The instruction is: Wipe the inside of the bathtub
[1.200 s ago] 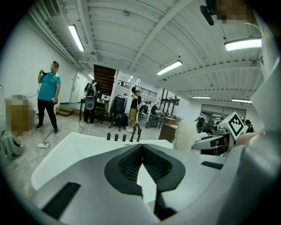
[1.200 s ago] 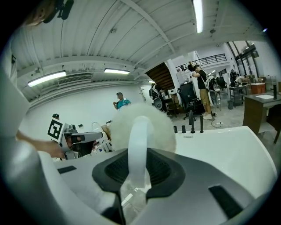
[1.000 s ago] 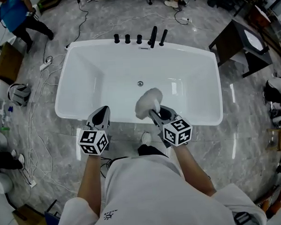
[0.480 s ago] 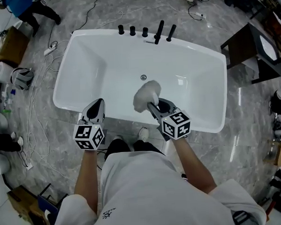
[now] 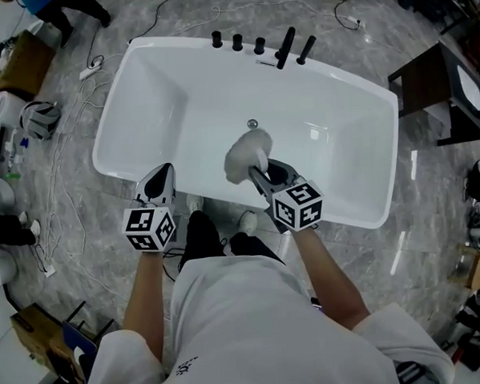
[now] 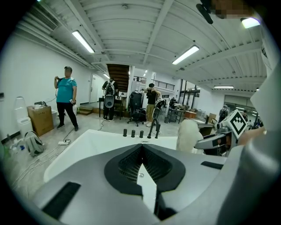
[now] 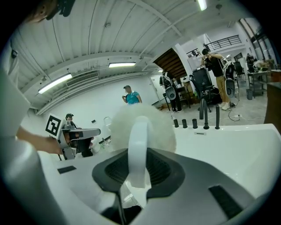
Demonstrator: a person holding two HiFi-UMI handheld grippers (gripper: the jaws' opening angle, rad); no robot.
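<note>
Head view: we find the right gripper clamped on the handle of a fluffy duster, which points forward over the bathtub. The floor lies ahead and below; contact appears unlikely. The left gripper, jaws together and empty, hangs at the near rim. Open room lies either side, with taps at the far edge.

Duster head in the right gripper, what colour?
White, fluffy duster head on a white handle; shows best in the right gripper view.
</note>
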